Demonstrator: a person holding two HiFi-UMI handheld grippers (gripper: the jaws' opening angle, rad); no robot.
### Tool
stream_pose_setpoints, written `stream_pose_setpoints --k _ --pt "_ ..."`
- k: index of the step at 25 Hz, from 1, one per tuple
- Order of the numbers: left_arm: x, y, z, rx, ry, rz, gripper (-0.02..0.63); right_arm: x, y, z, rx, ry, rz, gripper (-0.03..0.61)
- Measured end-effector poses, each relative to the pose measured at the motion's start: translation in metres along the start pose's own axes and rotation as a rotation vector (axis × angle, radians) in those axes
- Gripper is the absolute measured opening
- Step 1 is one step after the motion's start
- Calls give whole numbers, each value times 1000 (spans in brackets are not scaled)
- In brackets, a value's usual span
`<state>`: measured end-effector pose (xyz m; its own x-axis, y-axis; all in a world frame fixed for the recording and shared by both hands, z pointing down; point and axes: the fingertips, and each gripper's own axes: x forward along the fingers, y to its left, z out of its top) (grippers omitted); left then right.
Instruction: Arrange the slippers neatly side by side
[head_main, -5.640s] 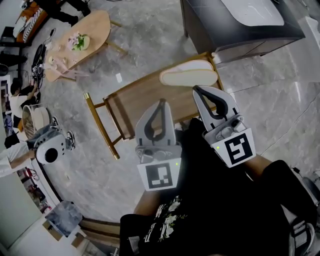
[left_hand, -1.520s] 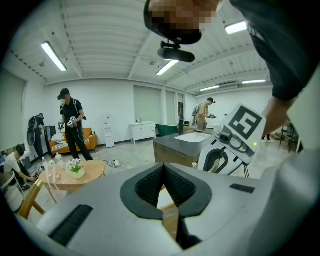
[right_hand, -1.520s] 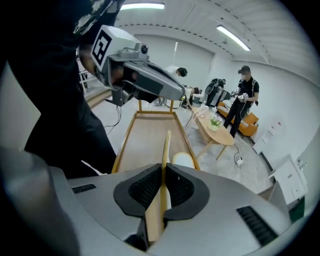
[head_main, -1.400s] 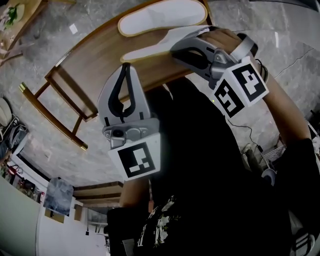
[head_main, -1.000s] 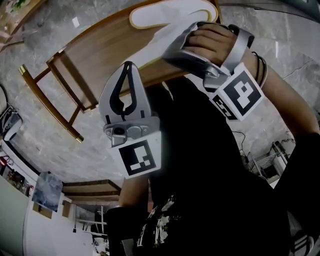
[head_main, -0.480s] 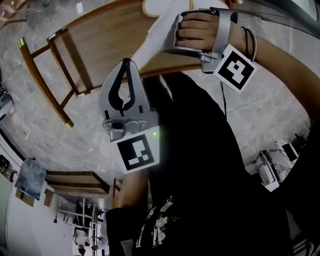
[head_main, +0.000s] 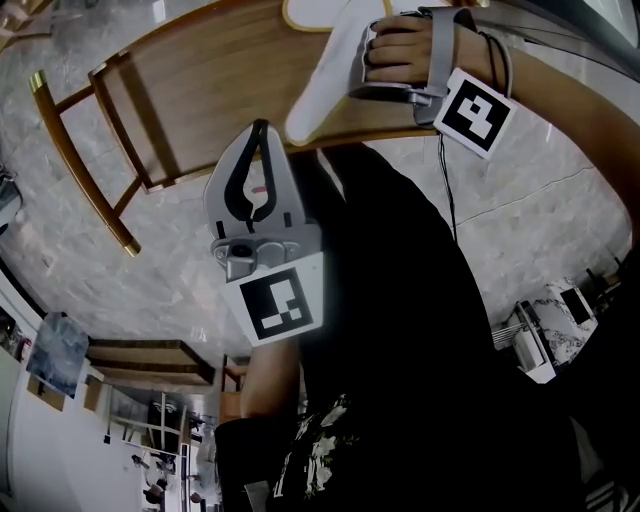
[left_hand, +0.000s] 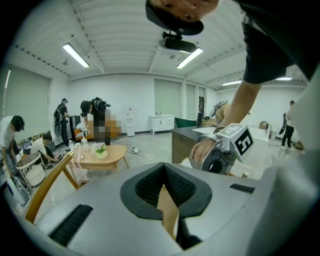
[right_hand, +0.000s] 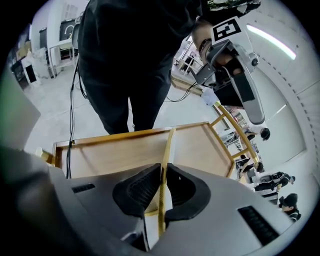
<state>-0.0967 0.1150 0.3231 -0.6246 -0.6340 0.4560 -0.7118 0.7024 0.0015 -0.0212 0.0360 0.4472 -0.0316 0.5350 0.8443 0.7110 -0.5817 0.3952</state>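
One white slipper (head_main: 310, 12) lies on the wooden bench (head_main: 200, 100) at the top edge of the head view, partly cut off. My right gripper (head_main: 352, 58) holds the second white slipper (head_main: 315, 100) above the bench's near edge, its free end slanting down to the left. In the right gripper view that slipper (right_hand: 169, 147) shows edge-on between the jaws of the right gripper (right_hand: 163, 166), which have just been opening a little and still touch it. My left gripper (head_main: 260, 125) hovers shut and empty in front of the bench; its jaws meet in the left gripper view (left_hand: 164, 166).
The bench has a slatted wooden end frame with gold-tipped legs (head_main: 85, 170) on a grey marble floor (head_main: 540, 230). The person's dark clothing fills the lower head view. The left gripper view shows a low table with flowers (left_hand: 100, 155), several people and a dark counter (left_hand: 187, 137).
The right gripper has rolled and sunk toward the bench with the slipper, whose free end now points down-left. The left gripper has dropped slightly. The bench has shifted up in the view.
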Motion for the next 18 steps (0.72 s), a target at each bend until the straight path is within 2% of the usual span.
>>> stream_pose_setpoints --k 12,15,18 --pt "13 -6 2 15 9 -50 2 -4 13 5 178 -27 57 127" --pt "15 -8 4 25 5 -65 2 -7 12 6 210 -19 54 133" --pt "18 -8 2 37 10 -80 2 -14 7 5 281 4 11 119"
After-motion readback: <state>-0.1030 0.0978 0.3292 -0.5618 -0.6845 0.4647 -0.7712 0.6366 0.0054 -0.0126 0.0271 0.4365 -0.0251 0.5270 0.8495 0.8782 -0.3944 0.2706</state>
